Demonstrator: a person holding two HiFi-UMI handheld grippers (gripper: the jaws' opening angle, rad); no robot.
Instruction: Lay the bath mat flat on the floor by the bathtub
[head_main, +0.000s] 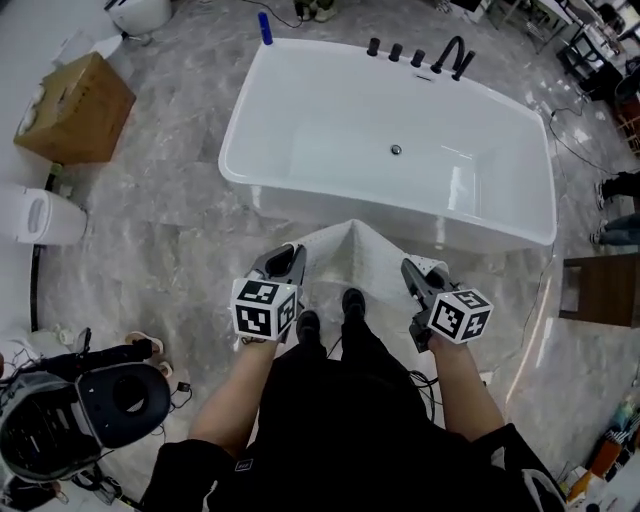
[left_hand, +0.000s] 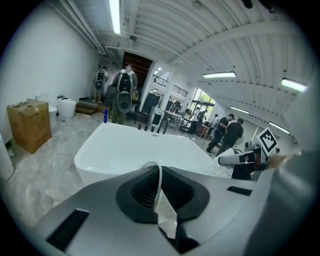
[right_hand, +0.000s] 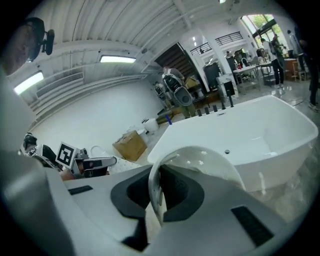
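While the person stood facing the long side of the white bathtub (head_main: 330, 205), the bath mat (head_main: 352, 258) wasn't flat yet, it was held between the two grippers just above the black shoes (head_main: 352, 300). The left gripper (head_main: 283, 262) had its jaws pressed together on a thin white edge of the mat, and you could see that edge sticking up out of the dark pads in the left gripper view. Same deal on the other side: the right gripper (head_main: 415, 272) was pinching its own corner, with the mat curling over the jaws in a dotted white arc. From the head view the mat looked white and bumpy, with a ridge running down the middle like a little tent, its far end right up near the tub's near wall. Honestly couldn't tell whether that far end touched the grey marble floor (head_main: 150, 230) or hung just off it. Both grippers pointed toward the tub and sat well apart, one on each side of the ridge. Off to the left was a cardboard box (head_main: 75, 108), plus a blue bottle (head_main: 265, 28) and a black faucet (head_main: 452, 55) at the tub's far rim.
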